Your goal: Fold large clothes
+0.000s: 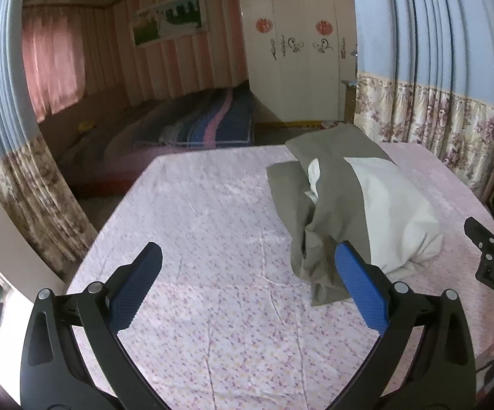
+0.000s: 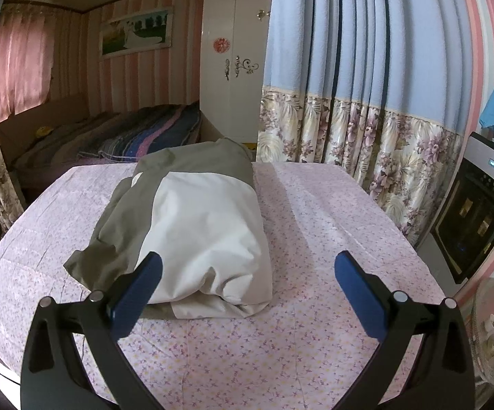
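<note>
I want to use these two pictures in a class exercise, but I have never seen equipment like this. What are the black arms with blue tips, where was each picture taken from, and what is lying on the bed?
Each picture comes from a wide-angle camera on a hand-held gripper, looking out along its two blue-padded fingers. A person holds one in each hand; there is no robot. The left gripper and the right gripper are both open and hold nothing. On the flowered bedsheet lies a jacket, olive and white, bundled into a long shape. In the left view the right gripper shows at the edge.
</note>
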`<state>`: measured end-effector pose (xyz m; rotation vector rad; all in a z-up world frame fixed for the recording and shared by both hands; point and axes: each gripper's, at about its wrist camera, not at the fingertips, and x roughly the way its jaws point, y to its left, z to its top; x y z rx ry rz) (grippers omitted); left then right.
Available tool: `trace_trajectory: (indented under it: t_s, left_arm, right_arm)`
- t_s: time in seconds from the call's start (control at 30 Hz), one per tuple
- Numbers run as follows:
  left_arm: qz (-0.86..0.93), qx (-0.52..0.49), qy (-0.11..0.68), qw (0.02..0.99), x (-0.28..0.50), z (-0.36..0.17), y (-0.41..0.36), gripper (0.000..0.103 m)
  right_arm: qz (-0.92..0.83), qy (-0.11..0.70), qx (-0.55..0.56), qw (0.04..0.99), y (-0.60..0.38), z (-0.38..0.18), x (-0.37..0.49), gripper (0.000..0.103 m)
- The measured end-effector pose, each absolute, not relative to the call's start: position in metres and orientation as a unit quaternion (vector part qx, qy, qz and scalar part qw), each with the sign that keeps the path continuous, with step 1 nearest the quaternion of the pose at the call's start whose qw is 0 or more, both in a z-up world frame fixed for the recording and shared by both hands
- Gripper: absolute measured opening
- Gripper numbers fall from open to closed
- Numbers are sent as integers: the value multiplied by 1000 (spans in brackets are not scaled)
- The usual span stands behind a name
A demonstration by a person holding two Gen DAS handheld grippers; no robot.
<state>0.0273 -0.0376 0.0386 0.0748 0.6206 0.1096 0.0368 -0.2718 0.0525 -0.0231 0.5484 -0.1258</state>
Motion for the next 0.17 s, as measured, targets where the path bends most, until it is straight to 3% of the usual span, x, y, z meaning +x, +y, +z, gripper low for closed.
trace_trajectory:
  t_s: [0.17]
  left_arm:
    - [57, 43, 310, 948, 28, 36, -39, 100]
  right_arm:
    - [-65, 272, -9, 960, -273, 51, 38, 101]
